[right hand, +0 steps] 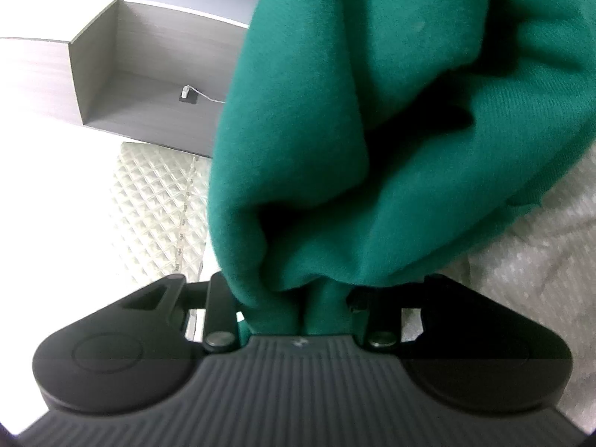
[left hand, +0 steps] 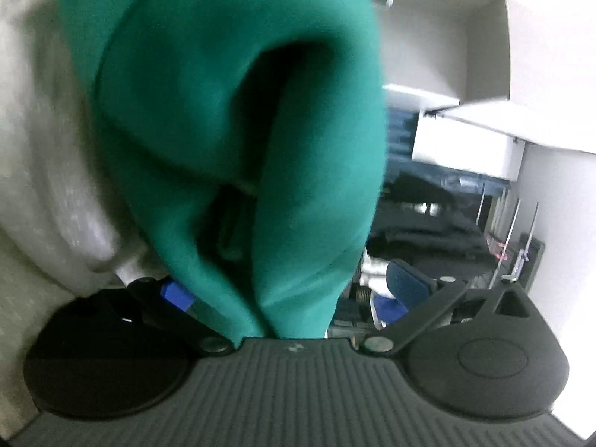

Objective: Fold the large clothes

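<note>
**Green cloth bunched at both hand-held grippers**

Cloth filled my left wrist view: the green garment (left hand: 223, 119) hung in a blurred fold straight ahead of the left hand-held gripper (left hand: 283, 320), its long axis running up and away from the fingers. The fabric dropped between the jaws and hid the pads, so I could not tell whether they pinched it or stood apart. Pale grey bedding (left hand: 41, 171) lay to the left, and an open white shelf compartment (left hand: 439, 48) sat beyond on the right; I saw nothing in it.

Through my right wrist view, the same garment (right hand: 391, 141) rose ahead and to the right of the right hand-held gripper (right hand: 320, 309). A gathered wad of it sat between the jaws, which were drawn in partway and looked pressed on the fabric. The grey shelf compartment (right hand: 149, 89) at upper left held only a small plug with a cord (right hand: 188, 95). A quilted white surface (right hand: 160, 205) lay below it.

I judged the right side the surer hold for the coming fold.
</note>
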{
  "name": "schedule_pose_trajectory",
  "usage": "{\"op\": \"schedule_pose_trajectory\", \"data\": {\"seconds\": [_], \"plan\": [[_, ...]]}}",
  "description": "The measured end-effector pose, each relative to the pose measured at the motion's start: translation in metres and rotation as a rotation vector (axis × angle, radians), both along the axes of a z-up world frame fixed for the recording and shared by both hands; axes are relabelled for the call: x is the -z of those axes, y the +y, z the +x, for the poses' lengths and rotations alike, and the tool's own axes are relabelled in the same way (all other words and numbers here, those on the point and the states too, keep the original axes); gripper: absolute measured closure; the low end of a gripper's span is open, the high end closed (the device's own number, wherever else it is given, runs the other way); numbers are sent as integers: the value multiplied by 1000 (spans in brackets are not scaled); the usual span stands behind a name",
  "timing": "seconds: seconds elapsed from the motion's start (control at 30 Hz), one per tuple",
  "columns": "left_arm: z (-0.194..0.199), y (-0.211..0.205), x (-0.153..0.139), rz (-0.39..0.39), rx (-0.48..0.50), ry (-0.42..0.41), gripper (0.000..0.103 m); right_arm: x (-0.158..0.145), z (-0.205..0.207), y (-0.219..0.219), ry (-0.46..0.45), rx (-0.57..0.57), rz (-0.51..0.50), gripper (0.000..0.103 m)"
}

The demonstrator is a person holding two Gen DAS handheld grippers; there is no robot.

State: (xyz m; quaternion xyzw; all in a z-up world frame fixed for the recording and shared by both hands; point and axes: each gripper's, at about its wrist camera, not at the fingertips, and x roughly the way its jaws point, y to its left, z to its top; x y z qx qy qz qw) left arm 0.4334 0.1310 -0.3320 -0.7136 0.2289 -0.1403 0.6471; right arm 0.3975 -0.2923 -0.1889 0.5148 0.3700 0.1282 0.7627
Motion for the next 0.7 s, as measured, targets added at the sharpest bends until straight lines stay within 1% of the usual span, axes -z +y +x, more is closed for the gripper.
{"op": "schedule_pose_trajectory", "data": {"seconds": [0.03, 0.17, 0.2, 0.27, 0.3, 0.37, 0.4, 0.43, 0.47, 0.53, 0.57, 0.63, 0.67, 0.7], "plan": [[-1, 1, -2, 19, -6, 9, 0, -9, 5, 4, -1, 1, -6, 62], [-13, 8, -9, 82, -94, 63, 0, -16, 7, 13, -5, 7, -25, 63], [-17, 11, -12, 123, -123, 89, 0, -17, 6, 13, -7, 7, -34, 63], [-26, 23, -16, 222, -212, 151, 0, -17, 5, 19, -11, 3, -58, 64], [-27, 30, -13, 244, -244, 158, 0, -17, 4, 20, -6, 1, -64, 64], [-19, 41, -3, 205, -193, 186, 1, -15, 3, 22, 11, 6, -56, 64], [-16, 41, -3, 199, -183, 188, 2, -15, 4, 23, 16, 5, -53, 64], [-15, 40, -4, 210, -173, 185, 2, -15, 5, 23, 16, 3, -54, 64], [-14, 37, -6, 235, -161, 185, 2, -16, 7, 24, 16, 2, -57, 64], [-8, 31, -12, 319, -119, 187, 2, -17, 10, 21, 22, 4, -48, 63], [-8, 29, -15, 343, -110, 187, 2, -15, 12, 24, 26, 5, -44, 62], [-10, 24, -17, 370, -107, 183, 3, -14, 13, 24, 33, 5, -37, 59], [-8, 23, -18, 375, -106, 183, 4, -15, 10, 8, 39, 6, -26, 58], [-9, 22, -18, 384, -104, 190, 7, -3, 12, 14, 45, 9, -15, 54]]}}
